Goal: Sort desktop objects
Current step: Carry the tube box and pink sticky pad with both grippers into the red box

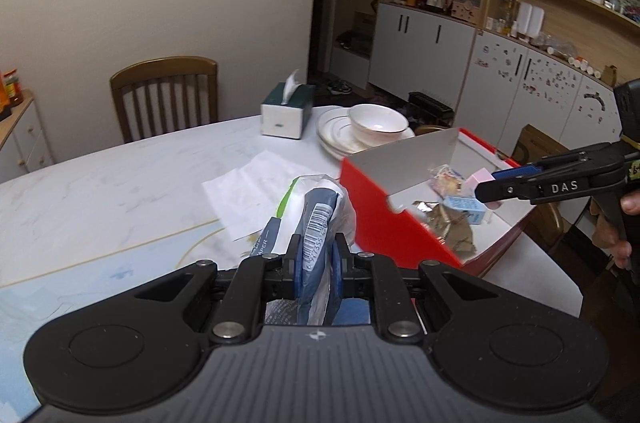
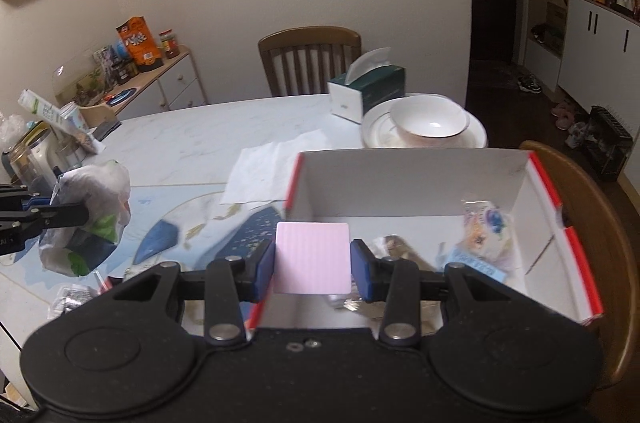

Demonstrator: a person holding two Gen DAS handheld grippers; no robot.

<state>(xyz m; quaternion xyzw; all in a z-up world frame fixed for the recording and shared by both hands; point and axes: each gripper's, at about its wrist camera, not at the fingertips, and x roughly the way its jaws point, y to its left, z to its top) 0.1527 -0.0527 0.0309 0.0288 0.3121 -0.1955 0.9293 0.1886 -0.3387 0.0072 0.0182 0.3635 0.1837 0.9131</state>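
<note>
Pale marble-look table point(image 2: 192, 139), glossy, with a printed blue-and-white mat on its near part and a thin white paper sheet point(image 2: 268, 171) lying flat between mat and box. Red cardboard box point(image 2: 560, 235) with white inner walls sits at the table's right edge, open-topped; inside lie crinkled foil wrappers, a clear printed snack packet point(image 2: 486, 231) and a small light-blue carton point(image 1: 468, 209). Left hand-held gripper point(image 1: 316, 255) is clamped narrow on a soft plastic tissue pack point(image 1: 316, 219), blue and white with a barcode, its crumpled film bulging above the blue pads; it is held above the table just left of the box. Right hand-held gripper point(image 2: 313, 259) grips a flat pink square block point(image 2: 312, 257), rounded corners, finely ribbed face, held over the box's near left corner. Behind: green-and-white tissue box point(image 2: 368, 91), 1 white bowl point(image 2: 430, 121) on stacked gold-rimmed plates, slatted wooden chair point(image 2: 310, 59).
</note>
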